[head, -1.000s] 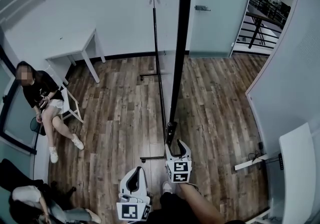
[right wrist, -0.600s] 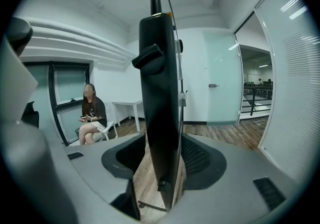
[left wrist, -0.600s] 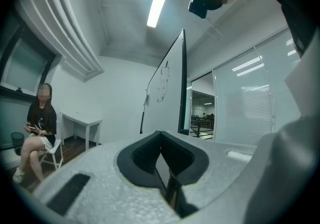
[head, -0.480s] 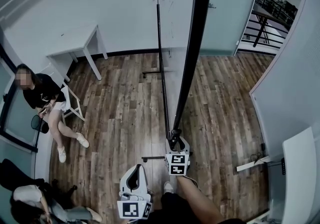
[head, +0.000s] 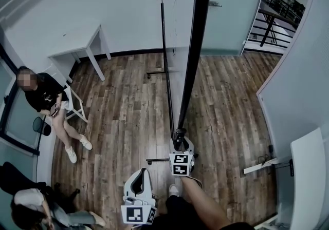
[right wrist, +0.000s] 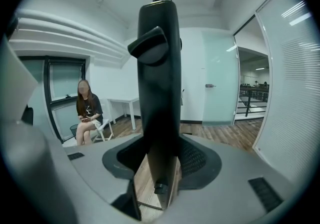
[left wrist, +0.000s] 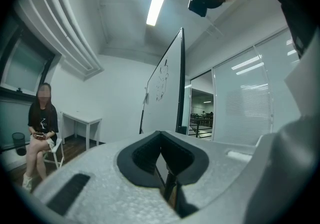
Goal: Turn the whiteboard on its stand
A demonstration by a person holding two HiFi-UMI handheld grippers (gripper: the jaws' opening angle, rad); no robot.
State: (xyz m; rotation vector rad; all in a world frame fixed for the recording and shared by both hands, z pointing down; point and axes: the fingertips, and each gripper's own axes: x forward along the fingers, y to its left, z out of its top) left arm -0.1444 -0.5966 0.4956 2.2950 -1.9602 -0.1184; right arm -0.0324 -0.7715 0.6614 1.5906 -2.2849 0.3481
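While the tall white whiteboard with the black frame (head: 191, 70) stands edge-on to the operator, its near frame edge lies directly between the fingers (right wrist: 197, 160) of the right gripper (head: 179, 146). The long axis of that edge runs up and away from the fingertips. These fingers are spread to full width. The frame sits in the gap, the one pad in view stands clear of it, and contact on the other side cannot be confirmed. The right arm reaches forward and low.

The left gripper (head: 139, 177) sits behind and beside the right one, well apart from the board, fingers closed together on nothing. The right gripper is therefore nearer. Turning the board probably calls for closing on this edge and swinging it sideways about the thin black stand (head: 166, 85).
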